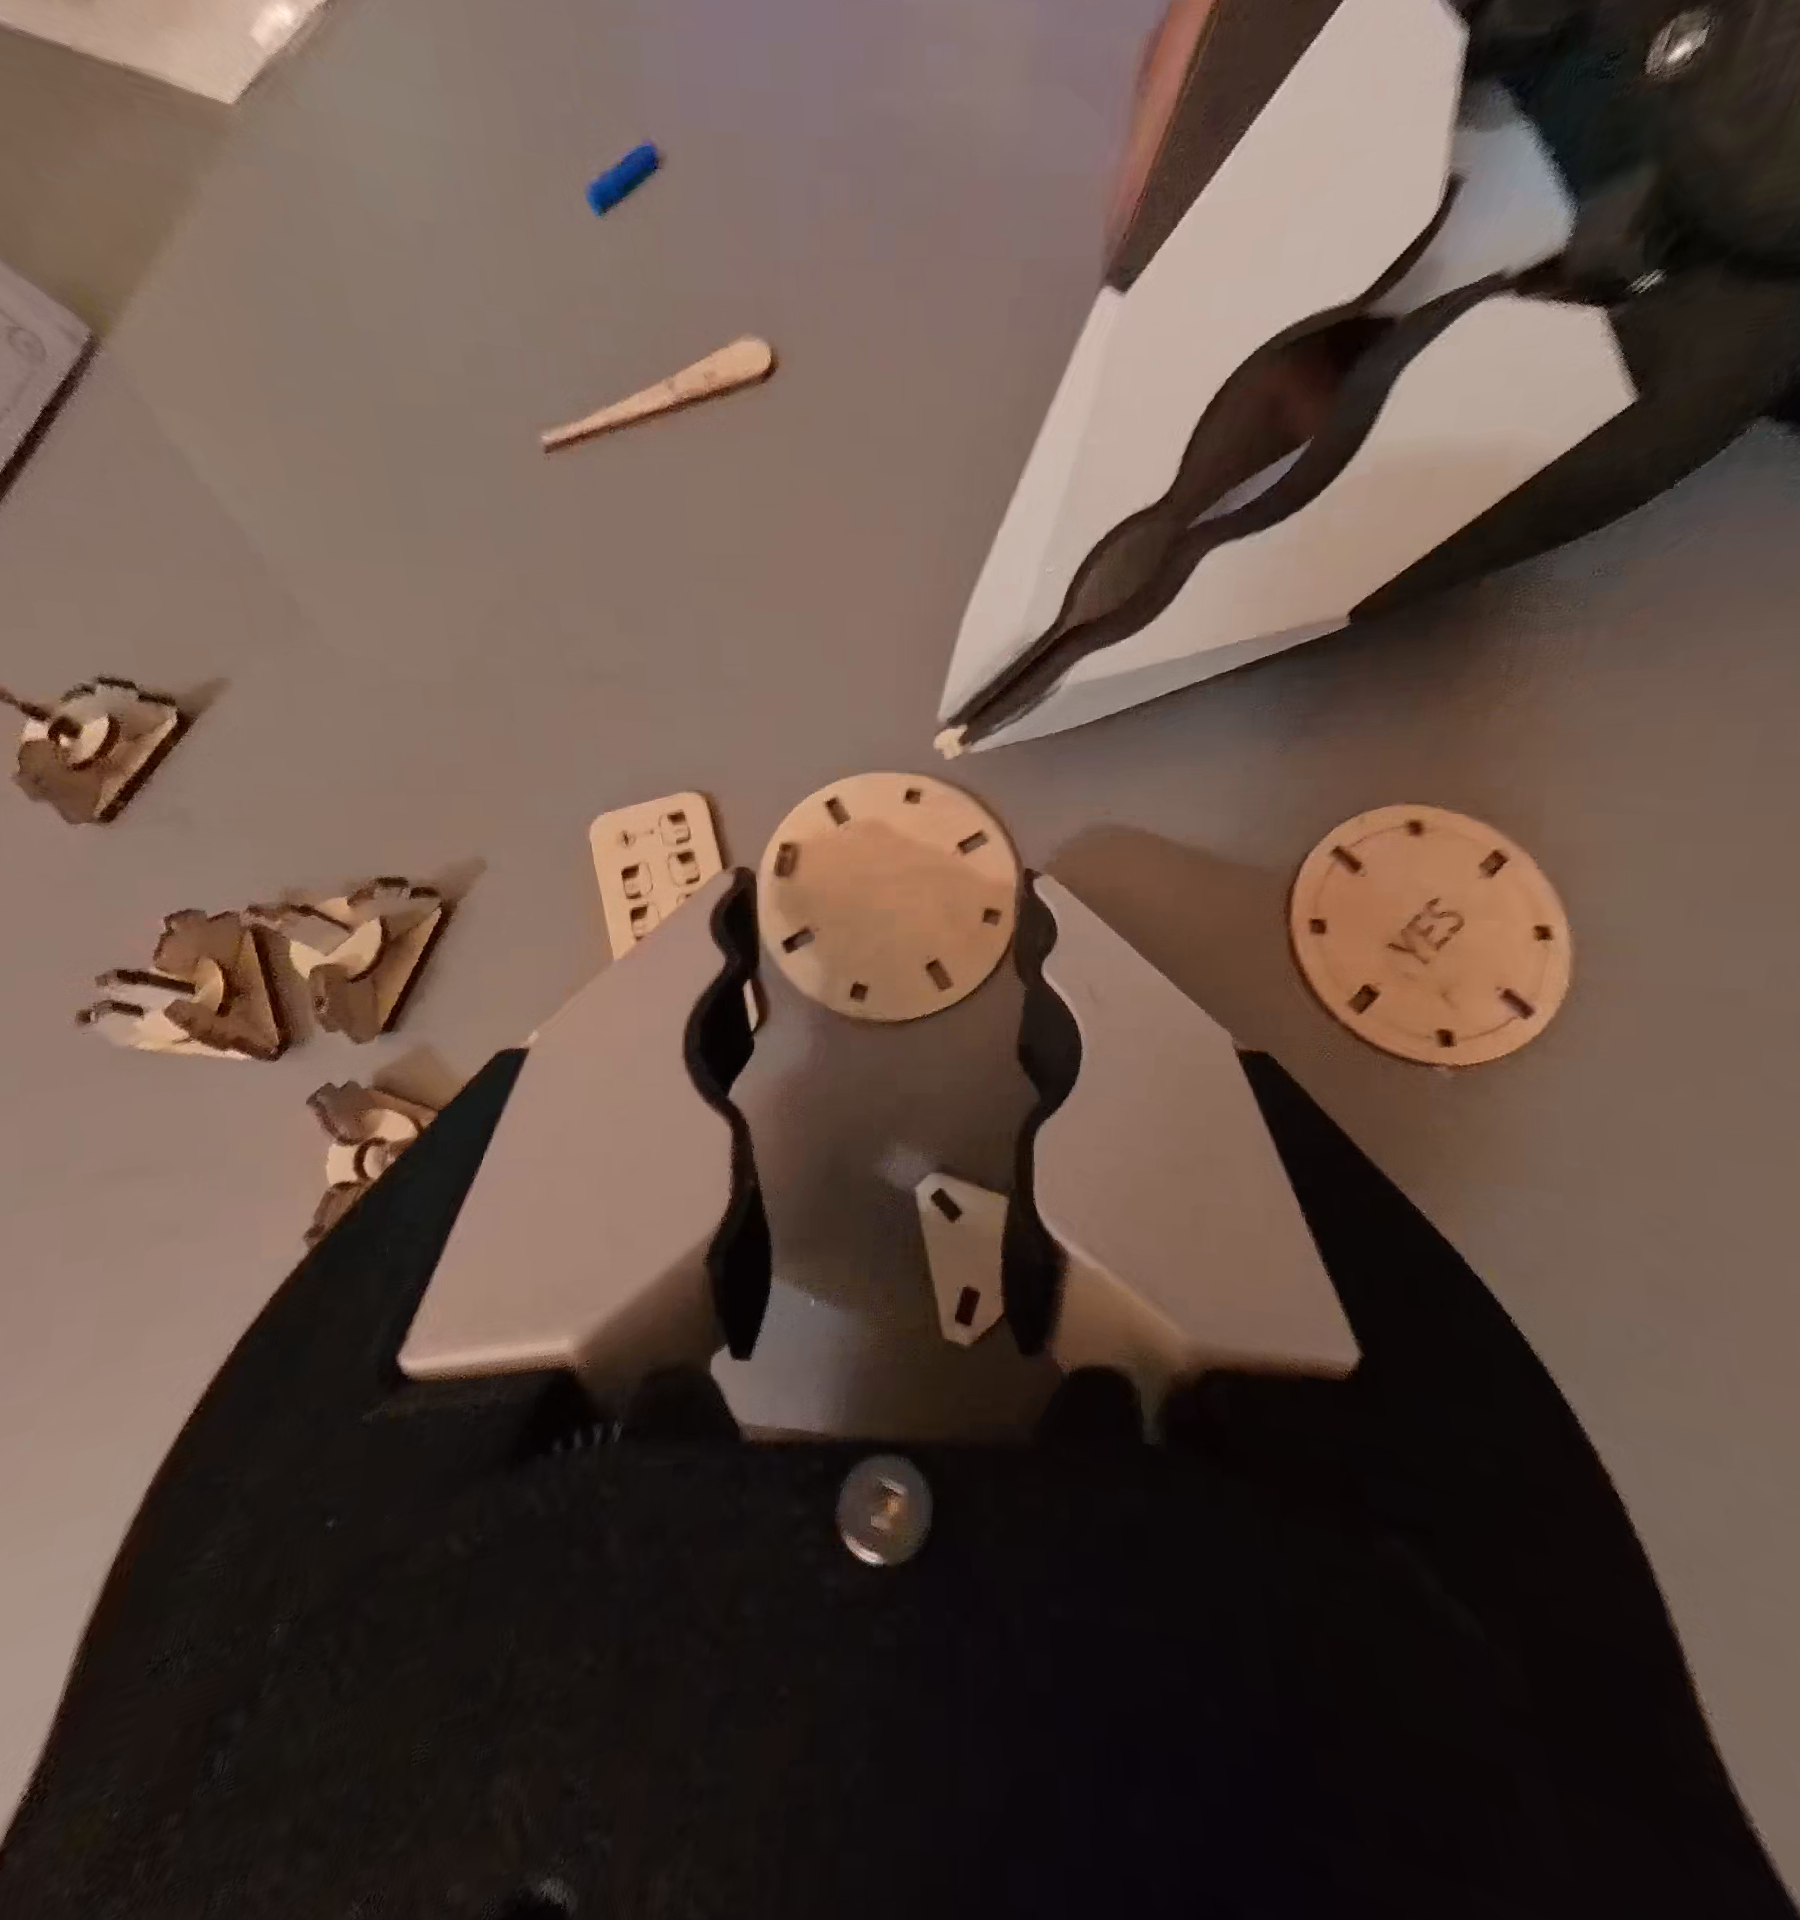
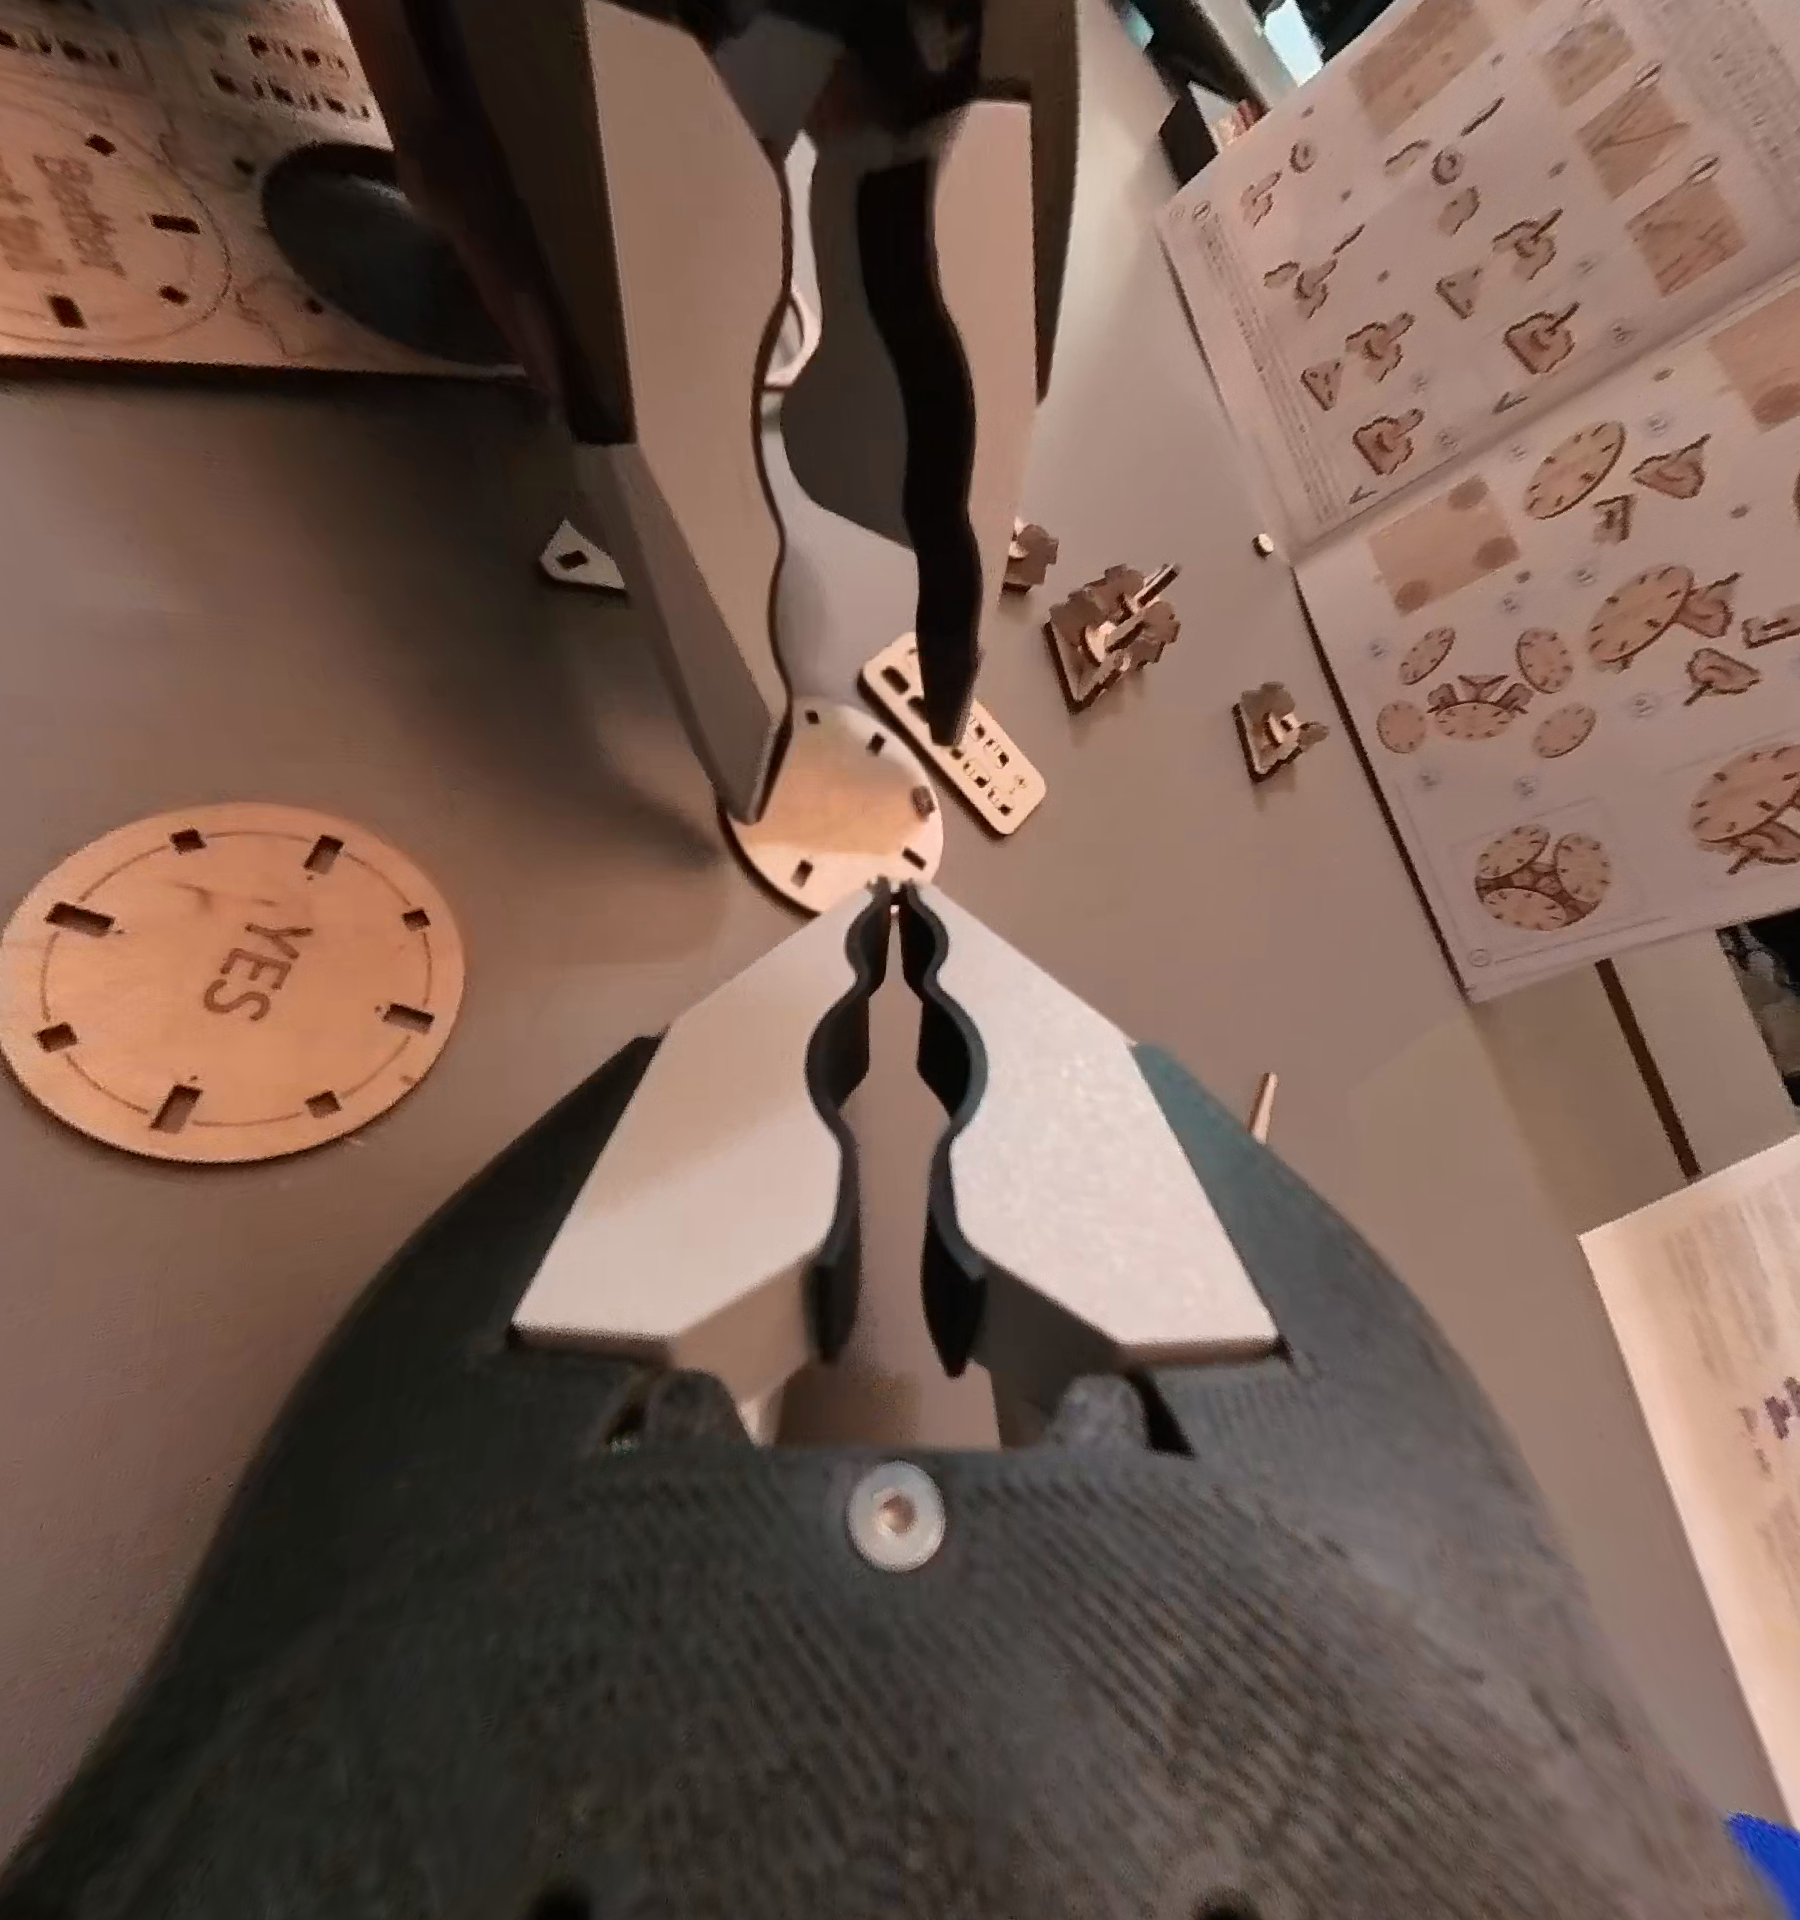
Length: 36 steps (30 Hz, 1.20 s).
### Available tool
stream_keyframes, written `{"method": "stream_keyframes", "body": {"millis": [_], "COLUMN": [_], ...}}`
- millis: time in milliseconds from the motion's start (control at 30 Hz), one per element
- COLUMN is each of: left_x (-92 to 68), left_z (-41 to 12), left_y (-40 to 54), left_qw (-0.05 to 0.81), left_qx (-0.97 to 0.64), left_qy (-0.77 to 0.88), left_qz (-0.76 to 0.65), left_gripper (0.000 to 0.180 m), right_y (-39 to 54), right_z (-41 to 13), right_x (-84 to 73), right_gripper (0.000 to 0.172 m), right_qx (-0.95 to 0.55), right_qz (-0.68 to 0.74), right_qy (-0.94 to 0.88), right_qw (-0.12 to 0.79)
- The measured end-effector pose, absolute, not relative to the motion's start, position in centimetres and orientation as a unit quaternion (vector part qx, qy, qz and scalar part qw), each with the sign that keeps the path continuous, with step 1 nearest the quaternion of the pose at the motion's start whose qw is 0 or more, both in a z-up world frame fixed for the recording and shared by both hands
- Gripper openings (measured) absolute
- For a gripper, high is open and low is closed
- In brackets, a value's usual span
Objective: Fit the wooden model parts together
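My left gripper (image 1: 888, 888) is open and points down at a plain slotted wooden disc (image 1: 891, 935) lying flat on the grey table (image 1: 408, 582). Its fingertips (image 1: 738, 904) stand close on either side of the disc's rim. In the right wrist view the same gripper (image 2: 849, 764) comes down over the disc (image 2: 834, 821). My right gripper (image 2: 891, 894) is shut on a tiny pale wooden peg (image 2: 882, 883), its tip just above the disc's near edge. The left wrist view shows it (image 1: 963, 727) with the peg (image 1: 946, 740) at its tip.
A second, engraved disc (image 1: 1431, 935) lies to the right. A slotted wooden strip (image 1: 657, 862), small wooden assemblies (image 1: 272, 966), a tapered stick (image 1: 667, 390) and a blue piece (image 1: 623, 177) lie around. A small two-slot plate (image 1: 963, 1262) lies between the left fingers. Instruction sheets (image 2: 1561, 520) lie farther off. Only a small space, under 4 cm, lies between the two pairs of fingers. The tapered stick (image 1: 667, 390) is about equally far from each gripper, around 12 centimeters.
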<state>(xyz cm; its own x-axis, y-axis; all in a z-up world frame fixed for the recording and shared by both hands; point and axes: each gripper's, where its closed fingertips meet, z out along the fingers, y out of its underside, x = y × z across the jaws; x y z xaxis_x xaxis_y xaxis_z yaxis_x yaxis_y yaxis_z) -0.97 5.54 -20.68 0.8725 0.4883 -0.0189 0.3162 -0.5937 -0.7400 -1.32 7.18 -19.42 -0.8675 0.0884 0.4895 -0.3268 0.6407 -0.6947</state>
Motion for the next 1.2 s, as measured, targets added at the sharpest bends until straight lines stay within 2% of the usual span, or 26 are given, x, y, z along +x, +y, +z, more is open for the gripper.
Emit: {"method": "stream_keyframes", "body": {"millis": [67,300,433,833,1200], "left_x": [-1.1,0.1,0.6,0.3,0.2], "left_z": [-21.6,-21.7,-21.4,-21.9,-21.9], "left_y": [5.0,4.9,4.9,4.9,4.8], "left_qw": [0.362,0.359,0.366,0.357,0.358], "left_qx": [-0.896,-0.898,-0.898,-0.902,-0.901], "left_qy": [-0.233,-0.246,-0.241,-0.223,-0.227], "left_qz": [0.108,0.064,0.049,0.096,0.093], "left_gripper": [0.054,0.053,0.045,0.043,0.043], "right_y": [7.1,7.0,7.1,7.1,7.0], "right_z": [-19.8,-20.9,-20.9,-20.8,-20.7], "right_x": [-1.4,-1.4,-1.7,-2.5,-2.0], "right_gripper": [0.000,0.000,0.000,0.000,0.003], "right_qx": [0.069,0.075,0.075,0.136,0.114], "right_qz": [0.408,0.386,0.381,0.313,0.341], "right_qy": [-0.875,-0.884,-0.883,-0.860,-0.867], "right_qw": [0.250,0.253,0.263,0.379,0.346]}}
